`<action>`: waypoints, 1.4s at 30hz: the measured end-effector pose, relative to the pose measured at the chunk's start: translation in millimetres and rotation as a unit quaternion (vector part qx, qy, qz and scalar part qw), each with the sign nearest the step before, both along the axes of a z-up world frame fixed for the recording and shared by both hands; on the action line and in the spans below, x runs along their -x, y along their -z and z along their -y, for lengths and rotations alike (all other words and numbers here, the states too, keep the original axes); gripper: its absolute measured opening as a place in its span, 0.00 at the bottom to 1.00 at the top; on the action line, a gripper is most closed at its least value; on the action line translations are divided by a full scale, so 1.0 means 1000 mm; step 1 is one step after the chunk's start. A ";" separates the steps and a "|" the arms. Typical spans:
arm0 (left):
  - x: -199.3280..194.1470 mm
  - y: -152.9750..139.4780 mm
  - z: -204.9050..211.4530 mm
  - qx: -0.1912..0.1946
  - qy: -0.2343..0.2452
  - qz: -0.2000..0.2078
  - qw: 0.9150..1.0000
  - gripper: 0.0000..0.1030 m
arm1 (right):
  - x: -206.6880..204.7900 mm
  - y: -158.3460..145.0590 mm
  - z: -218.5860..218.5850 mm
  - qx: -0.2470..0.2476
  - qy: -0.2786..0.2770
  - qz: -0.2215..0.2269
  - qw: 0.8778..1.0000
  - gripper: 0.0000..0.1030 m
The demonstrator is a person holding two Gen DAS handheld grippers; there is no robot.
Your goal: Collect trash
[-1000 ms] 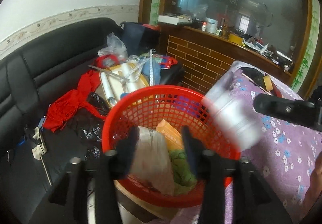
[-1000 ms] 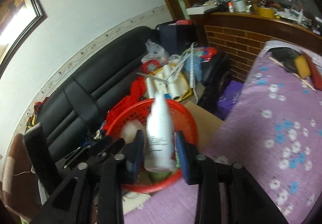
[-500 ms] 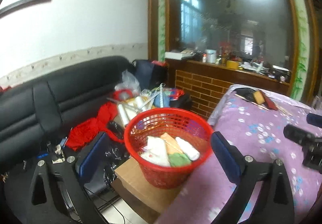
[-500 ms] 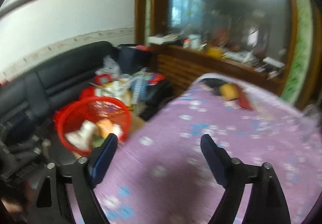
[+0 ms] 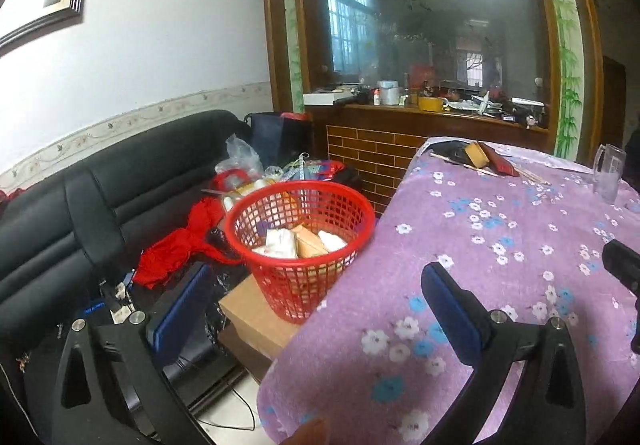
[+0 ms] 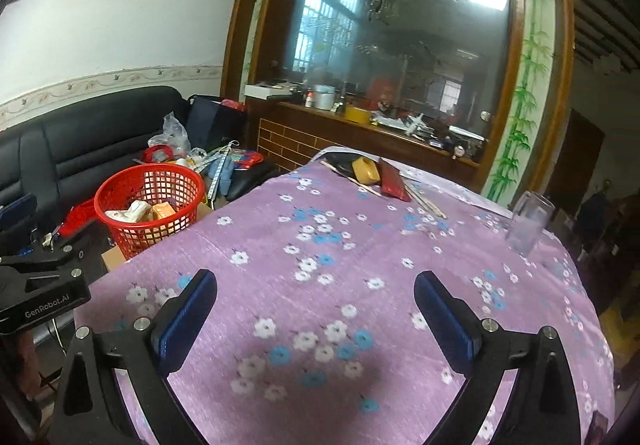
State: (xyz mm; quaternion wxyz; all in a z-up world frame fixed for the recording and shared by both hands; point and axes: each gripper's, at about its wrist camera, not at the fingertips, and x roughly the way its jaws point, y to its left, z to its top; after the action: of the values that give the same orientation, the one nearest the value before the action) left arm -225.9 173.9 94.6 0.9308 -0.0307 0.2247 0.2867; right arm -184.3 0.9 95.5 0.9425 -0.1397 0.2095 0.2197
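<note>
Right gripper (image 6: pixel 316 305) hanging wide open, empty; yellow tape roll (image 6: pixel 366 170) lying far ahead; left gripper (image 5: pixel 320 295) likewise gaping empty, facing red basket (image 5: pixel 300 221).

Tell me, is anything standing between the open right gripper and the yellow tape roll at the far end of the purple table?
Nothing visible does. Between the right gripper and the yellow tape roll lies only bare purple floral tablecloth; the clear glass mug stands off to the right.

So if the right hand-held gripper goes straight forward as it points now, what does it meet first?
Most likely the purple flowered tablecloth: the open right hand-held gripper looks along and slightly down at it, with nothing between its fingers. The yellow tape roll lies farther on; depth is unclear.
</note>
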 end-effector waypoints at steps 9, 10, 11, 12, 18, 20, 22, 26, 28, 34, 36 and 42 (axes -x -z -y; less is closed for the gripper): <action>0.010 0.005 0.005 -0.022 -0.001 -0.001 1.000 1.00 | 0.015 -0.004 0.003 -0.004 0.004 0.004 1.000 0.98; 0.010 0.005 0.004 -0.022 -0.001 -0.003 1.000 1.00 | 0.017 -0.004 0.003 -0.002 0.004 0.006 1.000 0.98; 0.010 0.006 0.004 -0.022 0.000 -0.004 1.000 1.00 | 0.019 -0.005 0.002 0.001 0.004 0.007 1.000 0.98; 0.010 0.006 0.004 -0.022 -0.001 -0.006 1.000 1.00 | 0.020 -0.005 0.000 0.002 0.004 0.008 1.000 0.98; 0.012 0.007 0.002 -0.022 -0.003 -0.003 1.000 1.00 | 0.022 -0.005 -0.004 0.006 0.005 0.007 1.000 0.98; 0.012 0.007 0.003 -0.027 -0.003 -0.002 1.000 1.00 | 0.021 -0.004 -0.003 0.007 0.005 0.005 1.000 0.98; 0.012 0.008 0.004 -0.031 -0.004 -0.002 1.000 1.00 | 0.020 -0.004 -0.003 0.007 0.005 0.003 1.000 0.98; 0.012 0.009 0.005 -0.035 -0.005 -0.005 0.999 1.00 | 0.020 -0.003 -0.002 0.007 0.005 0.001 1.000 0.98; 0.012 0.009 0.005 -0.034 -0.005 -0.005 0.999 1.00 | 0.020 -0.003 -0.001 0.007 0.006 0.001 1.000 0.98; 0.015 0.010 0.003 -0.025 -0.006 -0.002 1.000 1.00 | 0.019 -0.003 -0.001 0.008 0.007 0.001 1.000 0.98; 0.014 0.011 0.003 -0.025 -0.005 -0.008 1.000 1.00 | 0.019 -0.003 -0.001 0.007 0.006 0.001 1.000 0.98; 0.009 0.015 0.004 -0.025 -0.001 -0.018 1.000 1.00 | 0.018 -0.003 0.000 0.008 0.007 -0.001 1.000 0.98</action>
State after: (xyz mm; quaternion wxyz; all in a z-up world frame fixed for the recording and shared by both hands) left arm -235.2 170.3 79.9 0.9267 -0.0021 0.2342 0.2941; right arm -201.9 0.8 98.5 0.9427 -0.1456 0.2128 0.2117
